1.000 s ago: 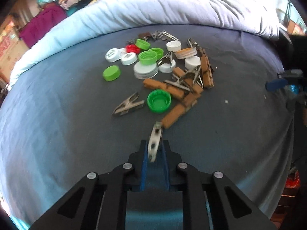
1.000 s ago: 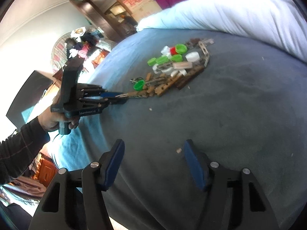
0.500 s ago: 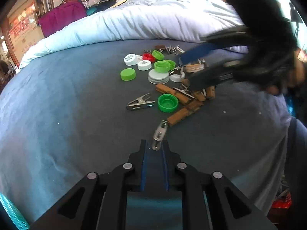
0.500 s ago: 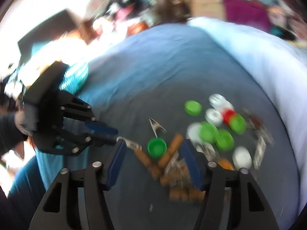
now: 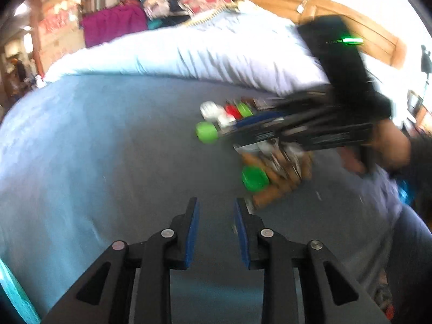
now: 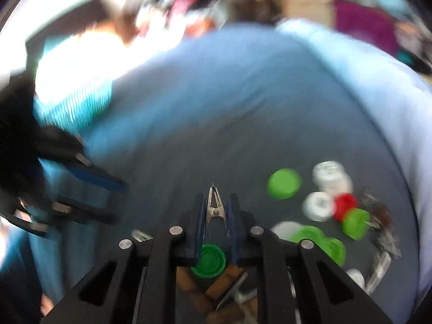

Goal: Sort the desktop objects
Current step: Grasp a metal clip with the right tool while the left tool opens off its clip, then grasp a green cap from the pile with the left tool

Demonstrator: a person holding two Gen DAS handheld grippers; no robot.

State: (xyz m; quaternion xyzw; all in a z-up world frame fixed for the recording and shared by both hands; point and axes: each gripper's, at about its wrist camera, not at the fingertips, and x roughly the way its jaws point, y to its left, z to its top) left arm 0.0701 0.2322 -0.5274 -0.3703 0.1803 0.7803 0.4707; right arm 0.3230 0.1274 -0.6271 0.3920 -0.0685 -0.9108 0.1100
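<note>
Blue padding lines the inside of both fingers of the left gripper, which sit low in the middle of the left wrist view with a clear gap between them and nothing in it, just bare grey-blue blanket below. Just beyond its right finger a small metal piece lies on the fabric, too blurred to name. Past that, right of centre, a heap of brown wooden clothespins and metal clips is piled together, with a dark green bottle cap touching its near-left edge. The black body of the right gripper reaches in from the right across the middle of that frame and covers most of the pile; a lime green cap, white caps and a red cap show at its far left end. Behind them a rumpled pale quilt rises across the upper part.

In the right wrist view the right gripper is pinched onto a metal clip, slim and pointed, its tip sticking up past the fingertips at lower centre. The dark green bottle cap, round and ridged, lies directly under the fingers. Caps scatter to the right, all smeared by motion. The left gripper shows at the left edge.
</note>
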